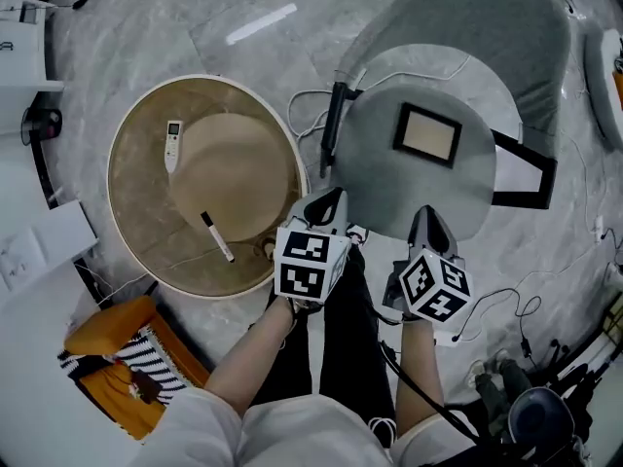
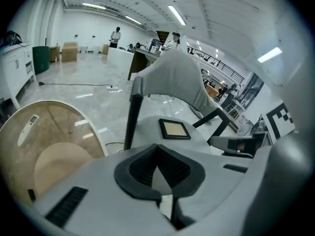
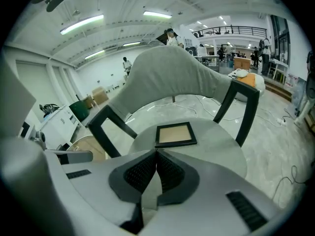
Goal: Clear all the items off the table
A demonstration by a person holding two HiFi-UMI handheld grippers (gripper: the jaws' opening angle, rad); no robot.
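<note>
Left gripper (image 1: 326,204) and right gripper (image 1: 428,220), jaws pressed together and empty, hover by the gray chair (image 1: 384,188).

Orange cushion (image 1: 97,331), marble floor (image 1: 165,37)

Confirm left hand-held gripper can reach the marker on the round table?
Probably yes: the marker lies uncovered near the edge of the round table, with the left hand-held gripper just beside it and nothing between. Its jaws are shut and empty, so open first.

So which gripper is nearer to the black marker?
Left. The left gripper hangs just off the table rim beside the marker; the right gripper is farther away, at the chair seat.
</note>
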